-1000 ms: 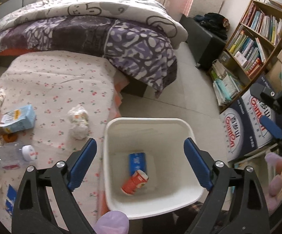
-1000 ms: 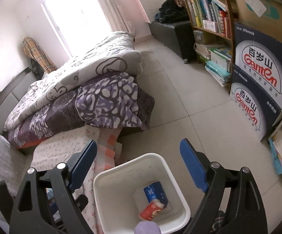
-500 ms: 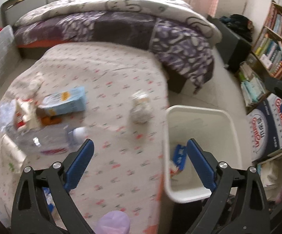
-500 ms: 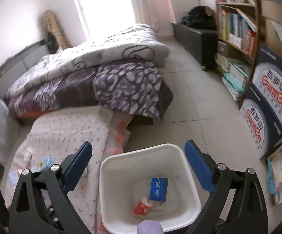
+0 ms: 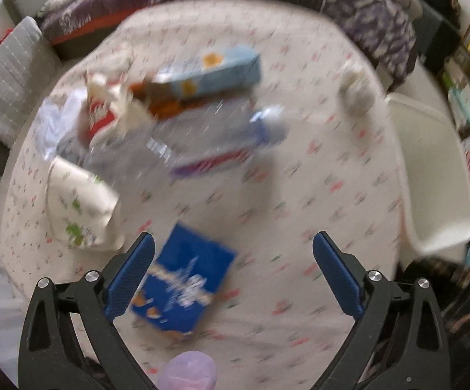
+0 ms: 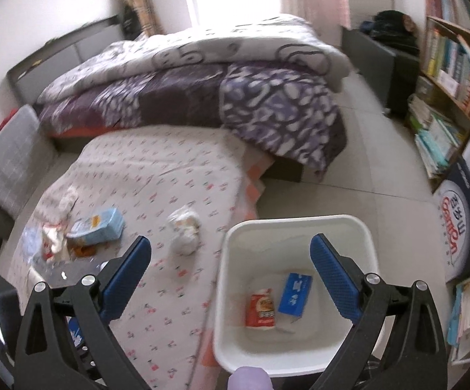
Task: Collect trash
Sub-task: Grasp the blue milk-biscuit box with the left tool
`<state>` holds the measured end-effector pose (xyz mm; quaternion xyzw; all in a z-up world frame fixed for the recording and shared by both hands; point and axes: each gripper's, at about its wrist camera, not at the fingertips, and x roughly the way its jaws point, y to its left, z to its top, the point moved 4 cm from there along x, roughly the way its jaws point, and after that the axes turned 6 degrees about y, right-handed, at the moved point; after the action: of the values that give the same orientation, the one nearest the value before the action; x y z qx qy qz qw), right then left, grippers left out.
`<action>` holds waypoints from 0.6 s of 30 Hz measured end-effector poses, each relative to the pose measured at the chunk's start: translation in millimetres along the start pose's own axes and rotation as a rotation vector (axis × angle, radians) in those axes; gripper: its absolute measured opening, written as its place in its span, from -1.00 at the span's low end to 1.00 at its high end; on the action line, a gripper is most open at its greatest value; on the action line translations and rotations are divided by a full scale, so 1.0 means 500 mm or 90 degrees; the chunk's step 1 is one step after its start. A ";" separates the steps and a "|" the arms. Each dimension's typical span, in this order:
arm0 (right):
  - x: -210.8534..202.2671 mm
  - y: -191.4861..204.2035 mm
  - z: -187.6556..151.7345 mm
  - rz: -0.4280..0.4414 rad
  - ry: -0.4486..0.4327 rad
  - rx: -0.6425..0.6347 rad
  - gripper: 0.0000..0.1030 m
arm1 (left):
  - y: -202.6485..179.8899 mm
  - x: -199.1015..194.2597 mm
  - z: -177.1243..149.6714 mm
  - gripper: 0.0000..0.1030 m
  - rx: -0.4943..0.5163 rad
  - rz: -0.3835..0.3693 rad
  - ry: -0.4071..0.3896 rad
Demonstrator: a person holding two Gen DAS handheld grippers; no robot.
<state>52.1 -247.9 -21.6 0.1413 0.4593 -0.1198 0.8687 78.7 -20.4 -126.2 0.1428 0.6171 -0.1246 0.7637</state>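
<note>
Trash litters the floral sheet (image 5: pixel 299 169); a blue packet (image 5: pixel 183 289) lies lower centre, between the left gripper (image 5: pixel 233 271) fingers, spread wide for it. Right gripper (image 6: pixel 230 274), likewise released, hovers above the bin (image 6: pixel 369 237), lower right.

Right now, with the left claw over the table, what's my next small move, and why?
Probably lower the open left claw onto the blue box. It lies just below the fingers, nearest of the litter, and the white bin already holds two items.
</note>
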 end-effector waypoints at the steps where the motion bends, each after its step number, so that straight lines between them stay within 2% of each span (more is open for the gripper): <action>1: 0.006 0.017 -0.003 0.009 0.007 -0.012 0.85 | 0.013 0.012 -0.008 0.82 0.010 0.004 0.018; 4: 0.021 0.050 -0.008 0.033 0.025 -0.032 0.85 | 0.043 0.041 -0.027 0.82 0.025 0.010 0.055; 7: 0.040 0.068 -0.011 0.062 0.048 -0.035 0.85 | 0.063 0.068 -0.042 0.82 0.026 -0.001 0.081; 11: 0.074 0.075 -0.017 0.074 0.087 -0.024 0.85 | 0.079 0.095 -0.056 0.81 0.026 -0.021 0.103; 13: 0.089 0.071 -0.020 0.067 0.102 -0.017 0.85 | 0.085 0.094 -0.059 0.70 0.022 -0.044 0.100; 15: 0.099 0.070 -0.022 0.059 0.109 -0.016 0.85 | 0.085 0.086 -0.062 0.41 0.031 -0.046 0.089; 18: 0.108 0.066 -0.016 0.046 0.108 -0.009 0.85 | 0.090 0.071 -0.065 0.12 0.037 -0.053 0.074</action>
<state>86.6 -218.3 -66.3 0.1610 0.5264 -0.0728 0.8316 72.9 32.8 -164.3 0.1463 0.6618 -0.1656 0.7163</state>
